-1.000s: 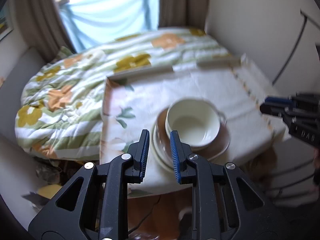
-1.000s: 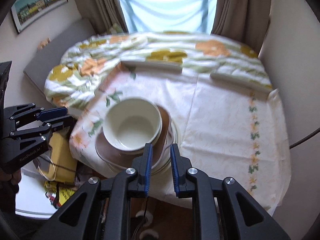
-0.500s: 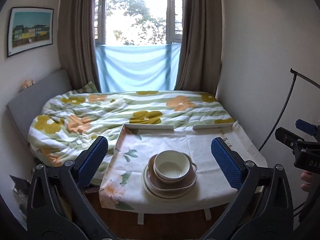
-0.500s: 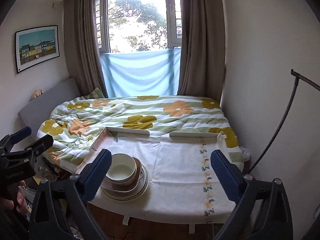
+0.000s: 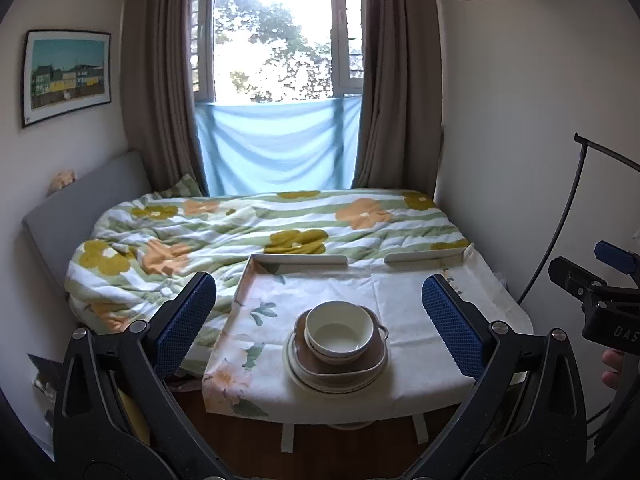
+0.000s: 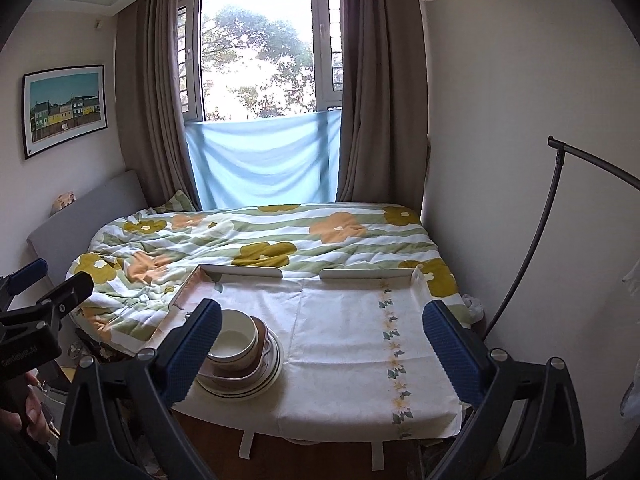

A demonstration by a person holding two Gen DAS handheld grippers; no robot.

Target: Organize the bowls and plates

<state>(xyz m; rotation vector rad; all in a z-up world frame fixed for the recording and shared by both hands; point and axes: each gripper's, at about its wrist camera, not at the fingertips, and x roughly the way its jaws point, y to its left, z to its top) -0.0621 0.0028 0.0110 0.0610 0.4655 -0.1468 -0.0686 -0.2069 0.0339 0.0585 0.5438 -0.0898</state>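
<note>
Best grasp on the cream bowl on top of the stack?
Pinch the cream bowl at its near rim, one finger inside and one outside, coming from above. It sits upright and open, nested in the brown dish, so the lower wall is shielded. Both tools look open: left, right.

A bowl (image 5: pixel 340 332) sits in a dish (image 5: pixel 352 368) on stacked plates (image 5: pixel 320 384), near the table's (image 5: pixel 420 344) front edge, left of its middle. Behind the table lies the bed (image 5: pixel 240 232), with the window (image 5: pixel 276 40) beyond it. A picture (image 5: pixel 66 76) hangs on the left wall.
</note>
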